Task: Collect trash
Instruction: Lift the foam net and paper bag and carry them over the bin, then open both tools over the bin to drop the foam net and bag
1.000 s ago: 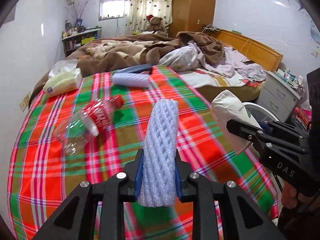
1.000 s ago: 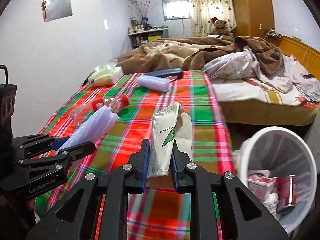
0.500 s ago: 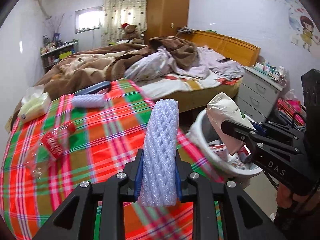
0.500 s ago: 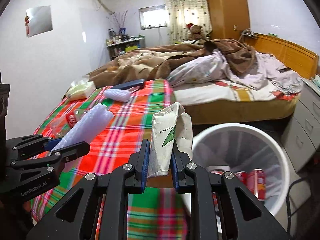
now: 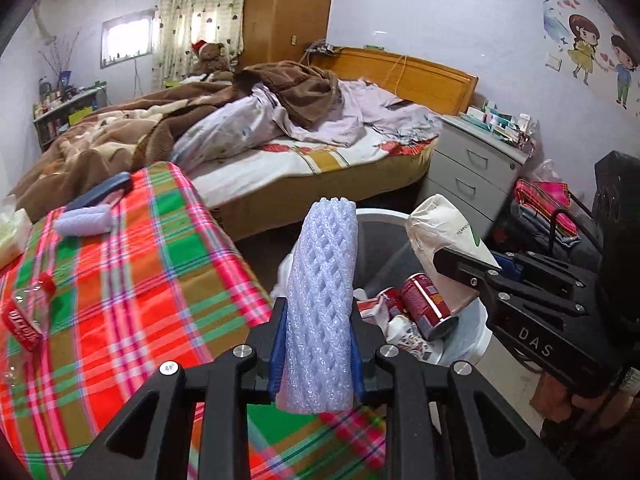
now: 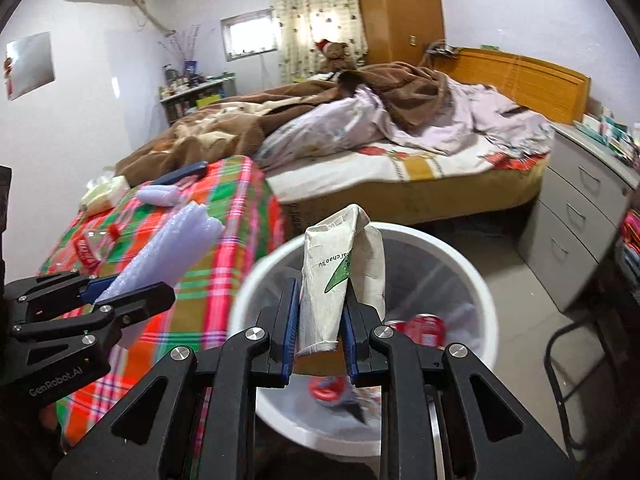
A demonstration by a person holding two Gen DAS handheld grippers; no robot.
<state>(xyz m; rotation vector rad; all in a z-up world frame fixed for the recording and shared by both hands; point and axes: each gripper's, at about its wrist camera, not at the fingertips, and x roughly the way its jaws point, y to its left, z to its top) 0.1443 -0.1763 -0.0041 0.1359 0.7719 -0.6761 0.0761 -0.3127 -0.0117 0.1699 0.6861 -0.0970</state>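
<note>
Here the white bin [image 6: 476, 280] fills the lower centre of the right wrist view, directly beneath the right gripper [image 6: 318, 330], clenched on an upright paper bag [image 6: 340, 264] printed "chao'ur". The left gripper [image 5: 316, 356], clamping an upright foam net sleeve [image 5: 322, 304], sits just left of the rim, farther off.

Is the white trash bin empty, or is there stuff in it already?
Not empty. The white trash bin already holds red cans and some crumpled wrappers at the bottom. It is far from full; much of its inner wall shows.
</note>
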